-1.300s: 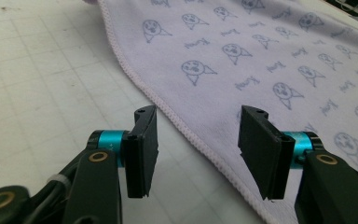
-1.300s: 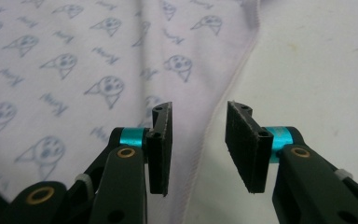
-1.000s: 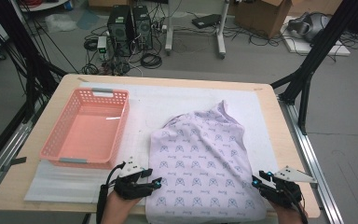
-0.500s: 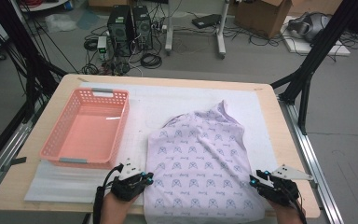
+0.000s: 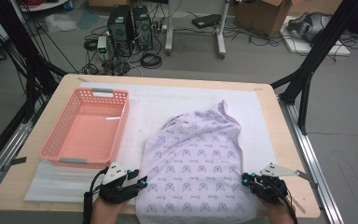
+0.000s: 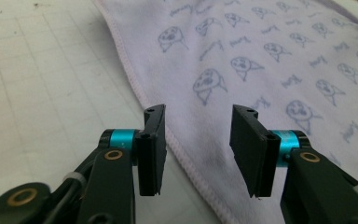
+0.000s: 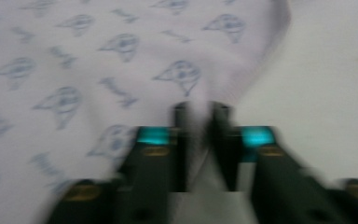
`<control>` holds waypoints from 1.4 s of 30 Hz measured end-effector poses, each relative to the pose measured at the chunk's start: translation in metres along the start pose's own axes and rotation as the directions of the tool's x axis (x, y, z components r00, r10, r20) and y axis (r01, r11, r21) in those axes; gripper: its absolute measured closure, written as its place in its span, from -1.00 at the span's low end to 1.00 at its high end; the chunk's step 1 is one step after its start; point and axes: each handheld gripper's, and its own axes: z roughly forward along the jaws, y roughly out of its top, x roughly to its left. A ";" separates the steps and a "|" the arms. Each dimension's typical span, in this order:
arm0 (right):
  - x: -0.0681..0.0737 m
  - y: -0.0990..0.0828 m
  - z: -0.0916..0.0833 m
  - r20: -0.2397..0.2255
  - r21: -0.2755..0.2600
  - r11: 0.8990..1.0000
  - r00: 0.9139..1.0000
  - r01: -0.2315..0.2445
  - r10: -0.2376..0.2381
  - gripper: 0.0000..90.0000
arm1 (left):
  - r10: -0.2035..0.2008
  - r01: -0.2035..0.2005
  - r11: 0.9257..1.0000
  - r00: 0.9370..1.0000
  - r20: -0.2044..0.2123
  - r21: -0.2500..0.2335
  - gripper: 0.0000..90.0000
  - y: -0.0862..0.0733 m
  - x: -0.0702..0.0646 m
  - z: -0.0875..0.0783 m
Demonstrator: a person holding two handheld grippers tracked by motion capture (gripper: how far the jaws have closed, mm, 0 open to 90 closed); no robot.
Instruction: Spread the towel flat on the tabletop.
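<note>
Nearest the person, the left gripper [image 6: 198,154] sits at the near left edge of the lilac cloth printed with small blue dog faces [image 5: 193,170]; its jaws have just been opening and now stand apart, the stitched hem running on the bench between them with neither pad pressing it. The right gripper [image 7: 201,140] at the near right corner has just been closing; its jaws are nearly together, and a fold of the cloth's edge rises between them, so it looks pinched, though the blur makes that a judgement.

The step in hand seems to be taking both near corners to fold or lift the cloth. To do it well, the left jaws should slide lower and further over the hem so both layers of the stitched edge sit inside before closing (a shallow bite would slip); the right should hold without tugging until then.

The cloth lies spread on the white padded mat [image 5: 168,102] over the pale wooden bench [image 5: 289,154], bunched toward its far end; well to its left stands the empty pink plastic slotted basket [image 5: 58,151].

The left gripper view gives the hem's stitching and the gap beside each pad; the high view gives the cloth's whole outline and both grippers' places at once.
</note>
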 end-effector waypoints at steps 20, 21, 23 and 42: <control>-0.011 -0.006 -0.010 0.075 0.000 0.999 0.997 -0.035 0.035 0.40 | 0.064 -0.061 0.994 0.997 -0.041 0.090 0.69 0.014 -0.006 0.029; -0.010 -0.006 -0.008 0.078 -0.003 0.999 0.996 -0.035 0.035 0.56 | 0.037 -0.034 0.995 0.999 -0.031 0.092 0.90 0.014 -0.004 0.028; -0.012 -0.007 -0.009 0.011 -0.001 0.999 0.999 -0.050 0.050 0.92 | 0.040 -0.037 0.995 0.999 -0.028 0.094 0.92 0.013 -0.005 0.025; -0.004 -0.007 -0.030 0.041 -0.066 0.998 0.999 -0.023 0.026 0.36 | -0.012 0.012 1.000 1.000 0.006 0.010 0.05 0.006 0.003 0.011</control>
